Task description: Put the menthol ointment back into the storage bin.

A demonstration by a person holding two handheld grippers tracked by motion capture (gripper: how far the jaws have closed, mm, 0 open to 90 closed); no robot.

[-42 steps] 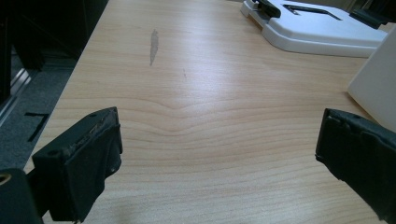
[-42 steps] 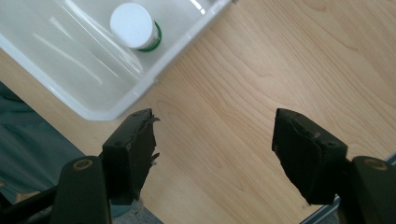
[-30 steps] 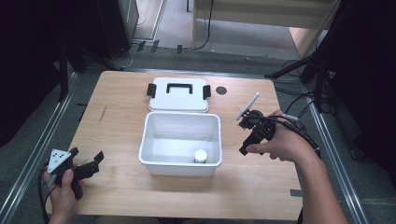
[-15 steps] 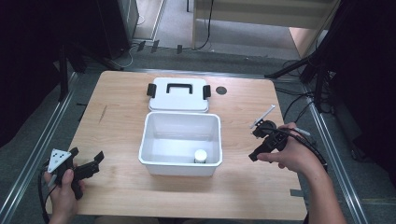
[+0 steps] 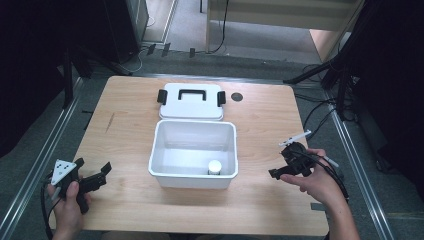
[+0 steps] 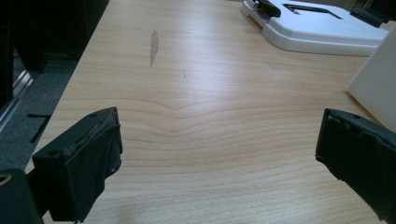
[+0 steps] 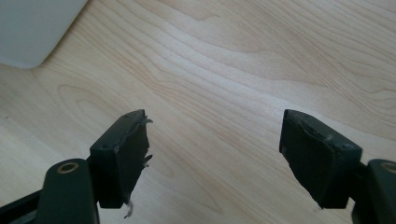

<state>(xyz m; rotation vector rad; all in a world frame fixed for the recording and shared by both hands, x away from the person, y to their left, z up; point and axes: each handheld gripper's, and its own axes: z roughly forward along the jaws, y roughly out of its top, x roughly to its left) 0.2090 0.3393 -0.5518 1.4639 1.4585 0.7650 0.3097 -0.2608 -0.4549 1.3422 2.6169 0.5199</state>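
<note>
On the table (image 5: 260, 120): pale wood grain, one.
Bin (image 5: 194, 150): white plastic, rectangular, one.
Lid (image 5: 191, 100): white, black handle.
Left gripper (image 5: 103, 172), right gripper (image 5: 275, 173): jaws spread, empty.

The left hand (image 5: 67, 197) is holding the left gripper (image 5: 100, 176) low at the near left, jaws standing wide apart and gripping nothing. The right hand (image 5: 316, 182) is holding the right gripper (image 5: 276, 172) at the near right, jaws likewise spread and pointing down at the bench (image 5: 125, 115).
</note>
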